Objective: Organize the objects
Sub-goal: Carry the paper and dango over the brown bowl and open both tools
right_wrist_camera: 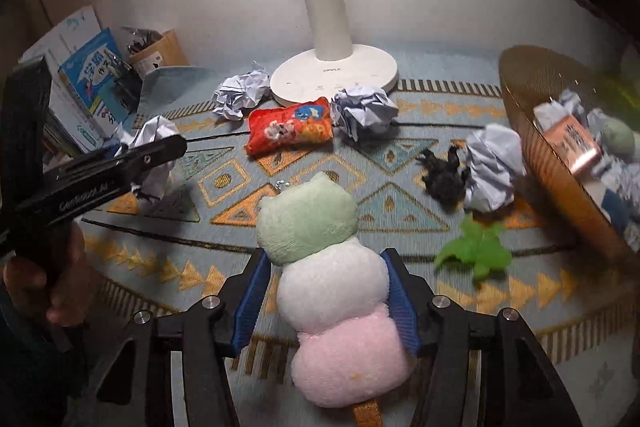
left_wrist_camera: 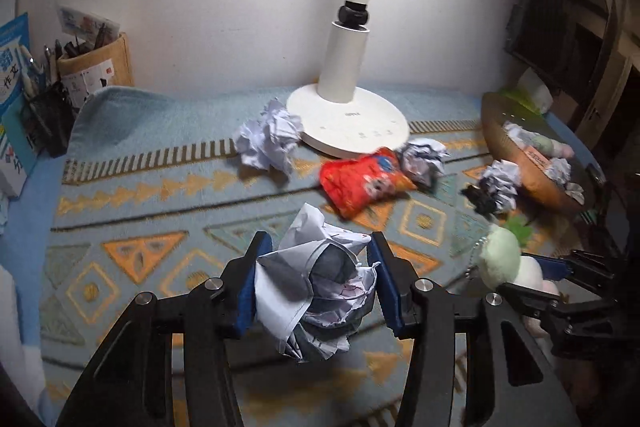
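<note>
Left gripper [left_wrist_camera: 316,281]: clamped on a crumpled white paper ball [left_wrist_camera: 316,291], lifted above the patterned blue-and-orange rug [left_wrist_camera: 132,211].
Right gripper [right_wrist_camera: 326,291]: blue pads pressed on a green, white and pink plush dumpling skewer [right_wrist_camera: 324,291].
Open room: bare rug left of the left gripper; clutter ahead near the white lamp base [left_wrist_camera: 348,123].
Edges: the woven brown basket [right_wrist_camera: 560,163] sits at the rug's right edge.
Right view only: a green rubbery toy [right_wrist_camera: 476,253] shows clearly there, and a hand [right_wrist_camera: 40,287] on the left gripper's handle.
</note>
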The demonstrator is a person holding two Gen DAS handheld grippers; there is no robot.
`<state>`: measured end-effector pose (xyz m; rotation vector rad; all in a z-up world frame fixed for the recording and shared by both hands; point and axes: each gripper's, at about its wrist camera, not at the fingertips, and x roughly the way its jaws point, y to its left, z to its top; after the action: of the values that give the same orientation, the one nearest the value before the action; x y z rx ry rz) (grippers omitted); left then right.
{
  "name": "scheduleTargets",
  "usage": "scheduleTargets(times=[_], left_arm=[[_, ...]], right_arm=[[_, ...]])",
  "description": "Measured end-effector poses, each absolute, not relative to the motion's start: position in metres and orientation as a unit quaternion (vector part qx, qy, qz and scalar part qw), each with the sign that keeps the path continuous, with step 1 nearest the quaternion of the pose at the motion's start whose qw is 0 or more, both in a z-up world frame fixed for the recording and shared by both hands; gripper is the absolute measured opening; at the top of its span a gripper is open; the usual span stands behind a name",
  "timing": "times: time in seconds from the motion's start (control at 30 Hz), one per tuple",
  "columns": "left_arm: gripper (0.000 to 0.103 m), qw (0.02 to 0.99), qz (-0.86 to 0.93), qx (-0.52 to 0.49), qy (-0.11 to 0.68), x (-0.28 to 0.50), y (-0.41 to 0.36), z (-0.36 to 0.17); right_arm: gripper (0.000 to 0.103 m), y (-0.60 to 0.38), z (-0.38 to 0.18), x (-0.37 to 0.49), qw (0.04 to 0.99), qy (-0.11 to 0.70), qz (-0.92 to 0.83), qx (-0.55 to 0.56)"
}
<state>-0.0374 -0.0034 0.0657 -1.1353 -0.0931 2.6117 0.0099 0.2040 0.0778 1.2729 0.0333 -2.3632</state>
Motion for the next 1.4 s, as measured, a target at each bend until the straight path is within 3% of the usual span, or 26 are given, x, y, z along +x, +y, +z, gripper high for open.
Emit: scheduleTargets(times=[0.2, 0.3, 0.43, 0.47, 0.53, 0.6, 0.77, 0.97, 1.17, 1.27, 1.33, 1.37, 1.4], left_arm=[[0.047, 0.176, 0.893, -0.411, -0.058, 0.018, 0.034, 0.047], [0.047, 0.177, 0.887, -0.423, -0.048, 0.025, 0.046, 0.039], [0.047, 0.185, 0.885, -0.425, -0.055, 0.032, 0.048, 0.042], [0.047, 0.184, 0.885, -0.424, -0.054, 0.032, 0.049, 0.043], [0.047, 0.185, 0.885, -0.423, -0.051, 0.032, 0.051, 0.046], [0.047, 0.189, 0.887, -0.419, -0.043, 0.032, 0.057, 0.052], [0.047, 0.224, 0.898, -0.378, -0.019, 0.024, 0.088, 0.092], [0.047, 0.295, 0.901, -0.316, -0.010, -0.017, 0.165, 0.144], [0.047, 0.314, 0.897, -0.312, -0.009, -0.063, 0.237, 0.146], [0.049, 0.292, 0.902, -0.317, -0.010, -0.081, 0.253, 0.132], [0.055, 0.295, 0.896, -0.330, -0.021, -0.091, 0.259, 0.122], [0.060, 0.290, 0.897, -0.333, -0.021, -0.094, 0.262, 0.118], [0.072, 0.286, 0.897, -0.336, -0.017, -0.096, 0.264, 0.114]], right_arm=[[0.057, 0.222, 0.059, 0.032, 0.193, 0.003, -0.850, 0.490], [0.070, 0.226, 0.057, 0.040, 0.198, 0.008, -0.847, 0.493], [0.072, 0.234, 0.056, 0.055, 0.189, 0.034, -0.855, 0.482], [0.071, 0.232, 0.054, 0.056, 0.187, 0.045, -0.856, 0.480], [0.055, 0.228, 0.053, 0.059, 0.174, 0.073, -0.863, 0.469], [0.050, 0.223, 0.057, 0.060, 0.174, 0.078, -0.865, 0.465], [0.050, 0.239, 0.101, 0.060, 0.167, 0.051, -0.893, 0.416], [0.051, 0.332, 0.186, 0.036, 0.060, -0.040, -0.943, 0.324], [0.051, 0.396, 0.201, -0.010, -0.006, -0.075, -0.942, 0.327], [0.052, 0.408, 0.198, -0.031, -0.016, -0.084, -0.939, 0.334], [0.060, 0.414, 0.191, -0.042, -0.014, -0.097, -0.933, 0.345], [0.066, 0.417, 0.186, -0.046, -0.012, -0.103, -0.931, 0.350], [0.067, 0.421, 0.182, -0.050, -0.017, -0.107, -0.930, 0.352]])
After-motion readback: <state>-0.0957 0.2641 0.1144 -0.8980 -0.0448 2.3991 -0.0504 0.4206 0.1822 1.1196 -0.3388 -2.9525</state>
